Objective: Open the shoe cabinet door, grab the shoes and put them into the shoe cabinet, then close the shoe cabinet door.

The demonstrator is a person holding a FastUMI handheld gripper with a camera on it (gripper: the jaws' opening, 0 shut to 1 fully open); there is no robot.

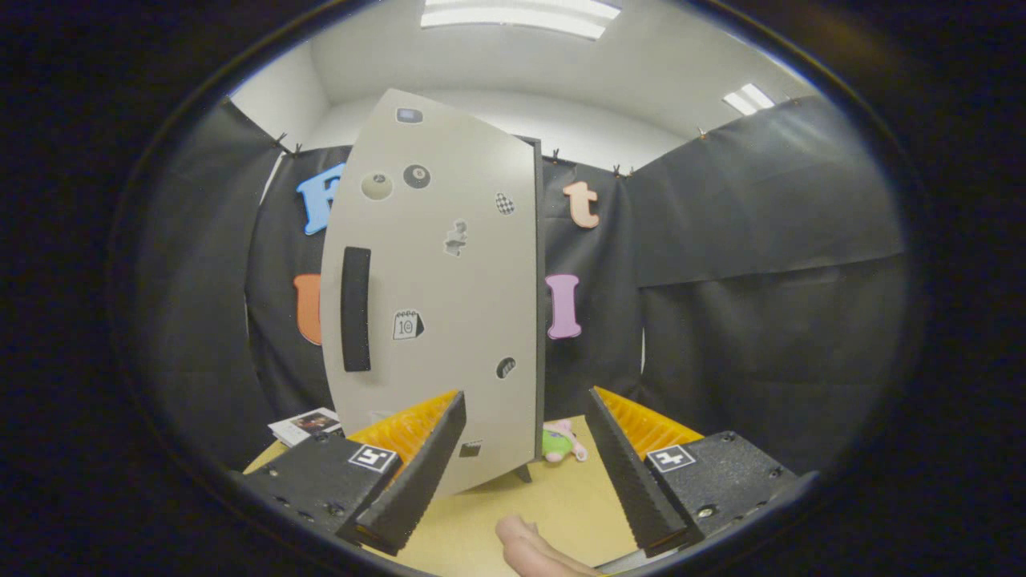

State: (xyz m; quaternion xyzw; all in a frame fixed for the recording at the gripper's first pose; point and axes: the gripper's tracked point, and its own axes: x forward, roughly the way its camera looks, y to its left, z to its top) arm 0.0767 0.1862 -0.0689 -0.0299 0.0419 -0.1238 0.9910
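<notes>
Gripper (525, 457) at bottom centre, jaws spread wide, grasping nothing. Shoe cabinet (437, 296) standing centre-left on the yellow table (561, 501), pale door facing the camera, dark vertical handle (356, 309) near its left edge. Looks shut, though hard to be sure at this angle.

Possible trouble: handle sits well left of the fingers, so closing from here would just clip the door's lower edge. Also a fingertip (529, 549) poking in low between the jaws, pinch risk. Cabinet on thin legs, could tip or slide with a hard tug.

Count: one cabinet, one handle, one small plush toy (561, 442) right of the cabinet foot, one booklet (309, 423) lower left, several stickers on the door. No shoes spotted.
</notes>
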